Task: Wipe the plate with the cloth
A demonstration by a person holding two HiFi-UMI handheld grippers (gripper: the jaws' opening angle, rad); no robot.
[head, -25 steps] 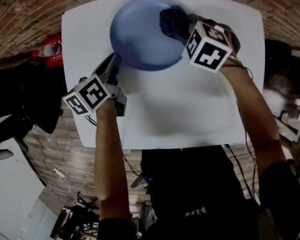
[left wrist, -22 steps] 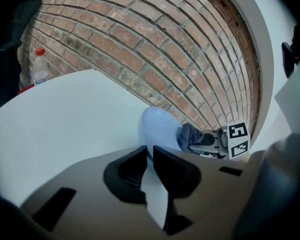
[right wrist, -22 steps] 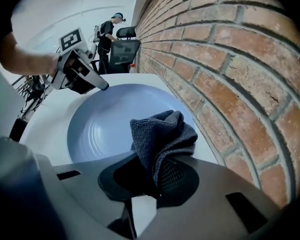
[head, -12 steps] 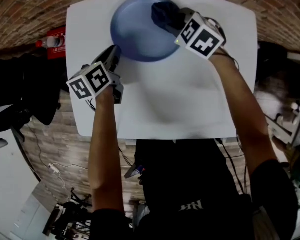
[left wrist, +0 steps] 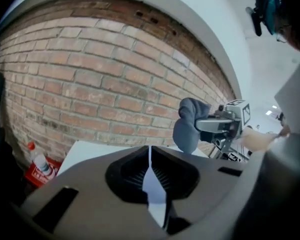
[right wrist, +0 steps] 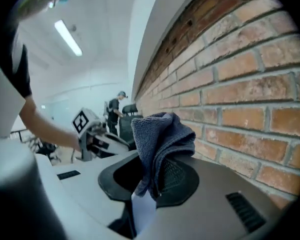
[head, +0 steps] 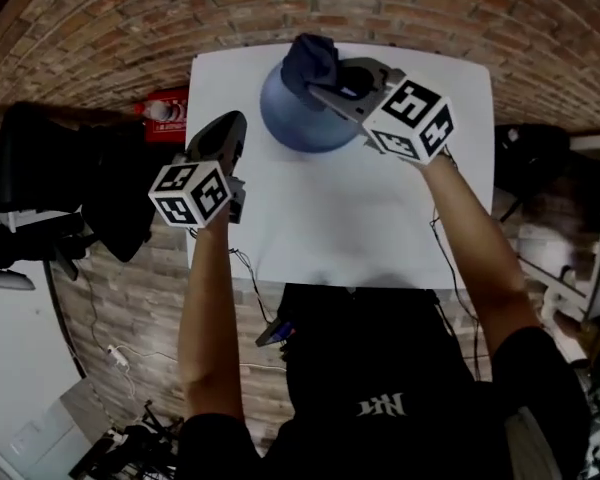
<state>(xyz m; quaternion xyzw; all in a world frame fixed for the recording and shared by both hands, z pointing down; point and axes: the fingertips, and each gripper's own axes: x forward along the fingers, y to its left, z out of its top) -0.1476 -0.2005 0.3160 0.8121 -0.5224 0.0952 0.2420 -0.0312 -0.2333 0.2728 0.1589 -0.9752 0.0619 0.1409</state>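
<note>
The plate (head: 302, 120) sits at the far edge of the bench (head: 380, 218), while the cloth (head: 308, 60) that rubbed it a second ago now hangs lifted clear, pinched in the right tool (head: 318, 83), the left tool (head: 232, 126) closed on nothing, so the wiping seems done or paused.
</note>
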